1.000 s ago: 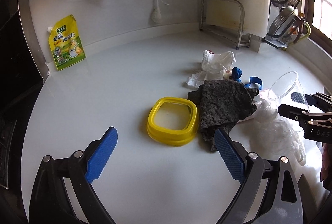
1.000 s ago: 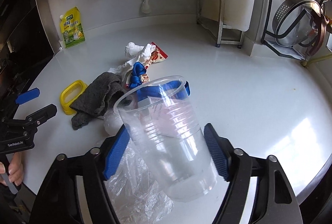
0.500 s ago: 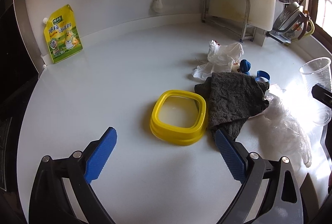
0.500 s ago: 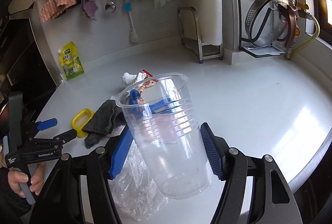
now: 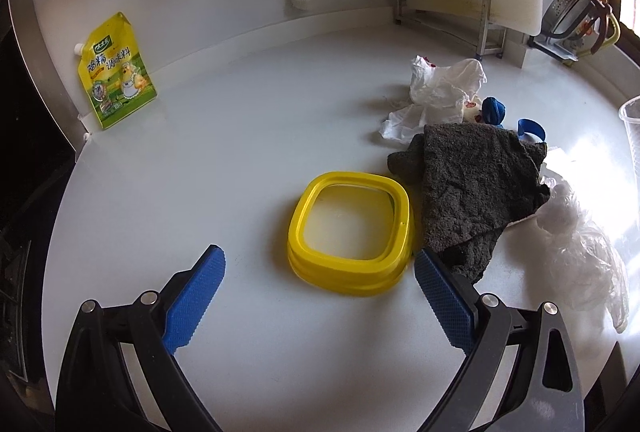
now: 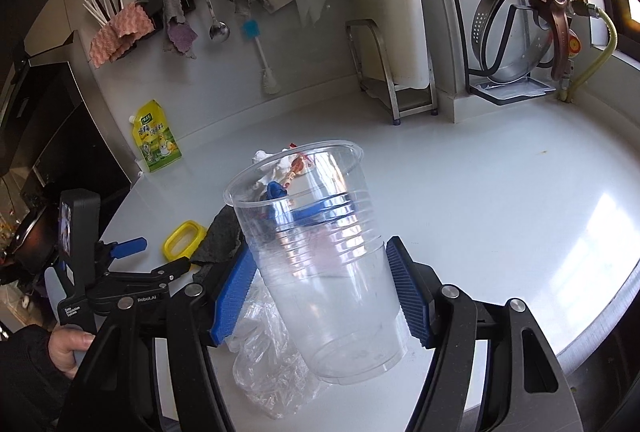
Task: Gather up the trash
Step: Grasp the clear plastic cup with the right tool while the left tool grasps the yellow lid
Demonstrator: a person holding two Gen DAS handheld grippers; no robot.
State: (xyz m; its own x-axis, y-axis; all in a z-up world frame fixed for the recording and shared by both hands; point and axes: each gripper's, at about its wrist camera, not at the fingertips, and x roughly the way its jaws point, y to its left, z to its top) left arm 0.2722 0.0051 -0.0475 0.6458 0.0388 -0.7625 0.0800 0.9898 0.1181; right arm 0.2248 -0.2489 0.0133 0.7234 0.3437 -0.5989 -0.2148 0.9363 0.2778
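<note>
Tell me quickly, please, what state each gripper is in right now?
Left gripper: open, holding nothing, above the yellow lid.
Right gripper: closed on the clear plastic cup, held off the counter.

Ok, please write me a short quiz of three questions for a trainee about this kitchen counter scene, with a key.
1. True or false: the right gripper is shut on the clear plastic cup.
2. What lies directly against the right side of the yellow container, seen from the left wrist?
A. the grey cloth
B. the yellow pouch
C. a metal spoon
3. Fill in: the left gripper is ____ and holds nothing.

Key:
1. True; both blue pads press the cup's sides and it tilts clear of the counter.
2. A; the pouch leans on the back wall, far left.
3. open
</note>
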